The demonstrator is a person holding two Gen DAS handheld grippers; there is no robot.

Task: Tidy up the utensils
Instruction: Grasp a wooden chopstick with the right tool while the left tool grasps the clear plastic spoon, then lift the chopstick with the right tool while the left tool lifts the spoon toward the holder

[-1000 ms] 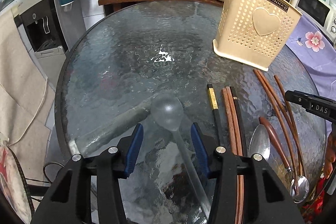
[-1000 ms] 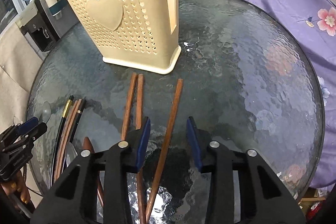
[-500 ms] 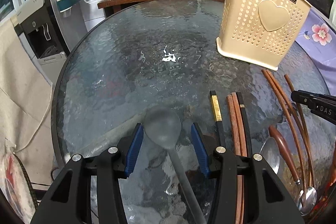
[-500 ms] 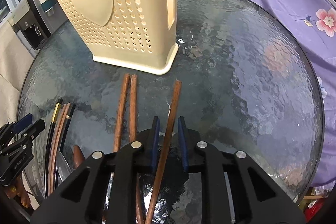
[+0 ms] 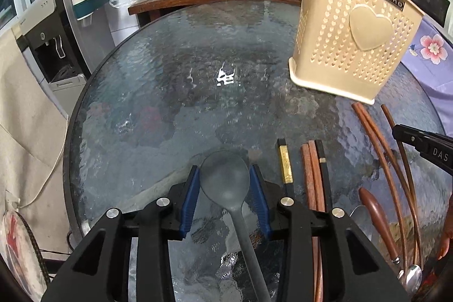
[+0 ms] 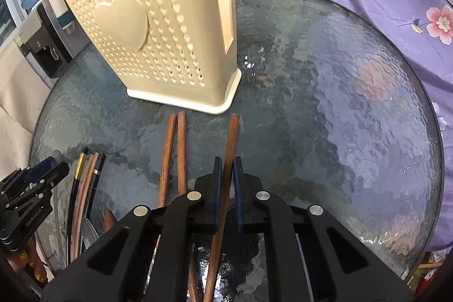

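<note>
A translucent grey spoon (image 5: 225, 180) lies on the round glass table (image 5: 170, 92). My left gripper (image 5: 225, 177) is closing, and its blue pads (image 5: 191, 191) touch both sides of the spoon's bowl. My right gripper (image 6: 227, 164) is shut on a single brown wooden chopstick (image 6: 232, 137) that lies on the glass and points toward the cream perforated utensil holder (image 6: 158, 33). The holder (image 5: 354, 41) stands upright at the table's far right. Two more brown chopsticks (image 6: 175, 149) lie just left of the held one.
Black and brown chopsticks (image 5: 311, 174) and a gold-banded one (image 5: 286, 160) lie right of the spoon. A wooden-handled spoon (image 5: 376, 211) and a metal spoon (image 5: 410, 276) sit nearer the front edge. A purple floral cloth (image 6: 396, 4) borders the table. A water dispenser (image 5: 51, 27) stands to the left.
The right jaws have shut on the single chopstick. The left gripper has come up to the spoon's bowl and narrowed its jaws onto it.
</note>
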